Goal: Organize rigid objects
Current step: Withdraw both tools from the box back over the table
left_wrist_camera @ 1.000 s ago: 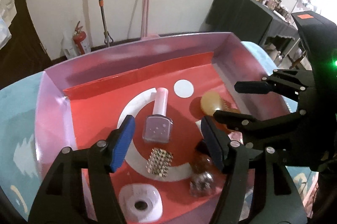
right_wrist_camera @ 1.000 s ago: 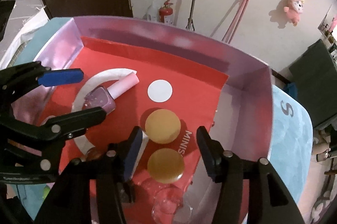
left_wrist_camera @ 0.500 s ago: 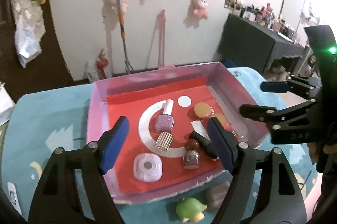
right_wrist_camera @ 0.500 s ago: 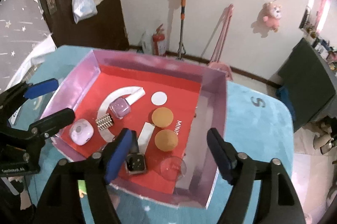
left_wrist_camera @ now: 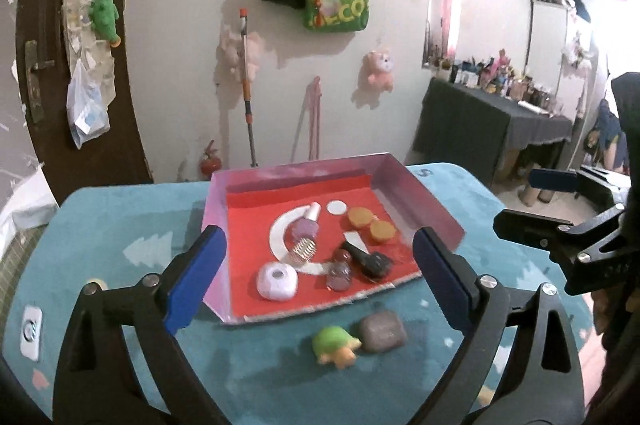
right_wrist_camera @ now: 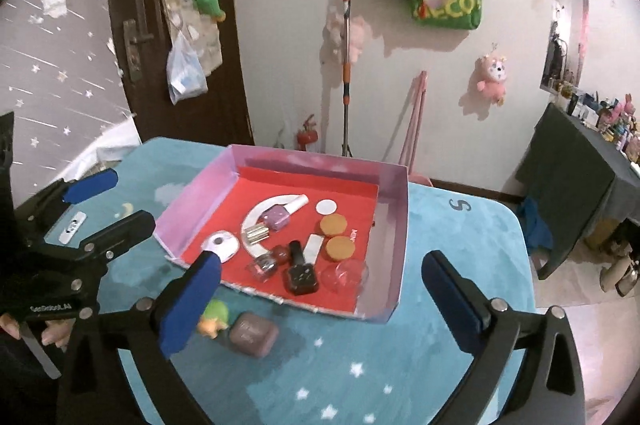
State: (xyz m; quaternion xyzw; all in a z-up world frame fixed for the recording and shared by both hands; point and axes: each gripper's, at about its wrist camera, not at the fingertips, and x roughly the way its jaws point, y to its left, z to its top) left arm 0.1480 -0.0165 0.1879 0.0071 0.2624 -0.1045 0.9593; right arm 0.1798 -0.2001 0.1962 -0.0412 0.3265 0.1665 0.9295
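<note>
Tray point(left_wrist_camera: 416, 193) sits on teal rug point(left_wrist_camera: 120, 225) near white wall point(left_wrist_camera: 192, 25)

Green turtle toy point(right_wrist_camera: 214, 317) half behind blue pad; shelf clutter point(left_wrist_camera: 492, 77) indistinct

The left wrist camera looks forward and downward over a teal star-patterned table point(left_wrist_camera: 120, 225), with a shallow pink-walled, red-floored cardboard tray point(left_wrist_camera: 416, 193) at twelve o'clock, fairly near. The right wrist camera looks down likewise from the tray's right, the tray point(right_wrist_camera: 396, 225) at eleven o'clock. Both share tray, table and back wall.
</note>
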